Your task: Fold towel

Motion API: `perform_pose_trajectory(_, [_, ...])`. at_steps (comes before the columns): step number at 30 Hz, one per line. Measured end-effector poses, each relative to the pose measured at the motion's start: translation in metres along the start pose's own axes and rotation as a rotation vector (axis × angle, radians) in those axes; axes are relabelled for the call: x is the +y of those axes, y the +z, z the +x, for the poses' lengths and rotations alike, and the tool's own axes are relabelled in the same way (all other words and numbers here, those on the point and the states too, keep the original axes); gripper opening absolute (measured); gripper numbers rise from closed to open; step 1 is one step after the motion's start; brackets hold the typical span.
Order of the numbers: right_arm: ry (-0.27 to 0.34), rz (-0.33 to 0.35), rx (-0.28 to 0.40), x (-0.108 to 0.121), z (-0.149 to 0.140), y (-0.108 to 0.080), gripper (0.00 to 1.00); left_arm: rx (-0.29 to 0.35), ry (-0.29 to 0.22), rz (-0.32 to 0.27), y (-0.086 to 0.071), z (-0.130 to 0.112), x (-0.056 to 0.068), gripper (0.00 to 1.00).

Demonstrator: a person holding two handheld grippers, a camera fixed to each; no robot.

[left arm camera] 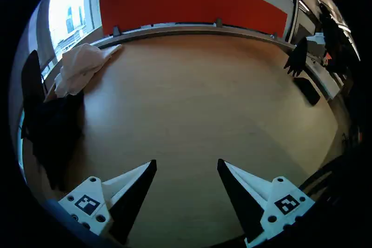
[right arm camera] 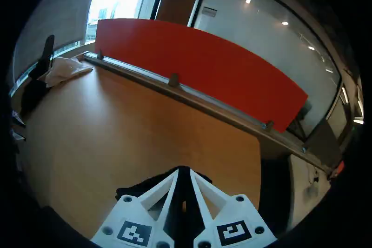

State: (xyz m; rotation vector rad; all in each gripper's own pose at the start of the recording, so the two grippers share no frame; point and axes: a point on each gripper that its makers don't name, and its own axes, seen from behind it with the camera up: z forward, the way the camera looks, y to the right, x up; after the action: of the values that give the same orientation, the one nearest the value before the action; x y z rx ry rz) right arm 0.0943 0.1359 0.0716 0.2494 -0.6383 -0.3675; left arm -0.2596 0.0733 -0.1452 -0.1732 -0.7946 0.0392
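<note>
Far left corner of the table: the towel (left arm camera: 79,69), white, lying in a crumpled heap, not flat. Its long axis runs from the near left edge towards the far rail, with one loose corner pointing at the foot of the red partition (left arm camera: 195,6). Its near end overlaps a dark bulky shape (left arm camera: 51,131) at the table's left edge; cannot tell what that is. In the right gripper view the towel (right arm camera: 63,70) sits small and far off to the left, well apart from both grippers.

Left gripper (left arm camera: 186,161): fingers spread wide, nothing between them, poised above bare wood at the near side.

Right gripper (right arm camera: 184,170): fingers drawn together, only a thin slit left. A dark shape (right arm camera: 139,184) spreads leftward just under the tips; cannot tell whether it is pinched.

Table (left arm camera: 195,99): pale brown wood, smooth. The partition stands along its far edge on a grey rail. A black, glove-like thing (left arm camera: 296,58) hangs at the far right end.

Room: bright window (left arm camera: 69,15) behind the towel, glass wall (right arm camera: 260,29) with ceiling lights beyond the partition.
</note>
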Motion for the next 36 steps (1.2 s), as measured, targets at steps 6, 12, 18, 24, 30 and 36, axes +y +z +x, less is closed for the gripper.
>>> perform_pose_trajectory(6, [0.008, 0.001, -0.015, 0.002, -0.010, 0.001, 0.02, -0.003, 0.003, 0.002, 0.000, 0.000, 0.000, 0.97])
perform_pose_trajectory(12, [0.016, -0.004, -0.028, 0.004, -0.021, -0.004, 0.02, -0.002, 0.008, -0.002, 0.000, 0.002, 0.002, 0.97])
perform_pose_trajectory(18, [0.036, -0.020, -0.048, 0.011, -0.041, -0.014, 0.02, -0.001, 0.014, -0.006, -0.001, 0.004, 0.004, 0.97])
perform_pose_trajectory(24, [0.065, -0.041, -0.074, 0.021, -0.067, -0.025, 0.02, -0.003, 0.022, -0.008, -0.001, 0.003, 0.003, 0.97])
perform_pose_trajectory(30, [0.080, -0.062, -0.105, 0.028, -0.093, -0.036, 0.02, -0.006, 0.028, -0.008, -0.002, 0.001, 0.003, 0.97])
perform_pose_trajectory(36, [0.102, -0.082, -0.130, 0.033, -0.116, -0.047, 0.02, -0.007, 0.034, -0.008, -0.003, 0.001, 0.004, 0.97])
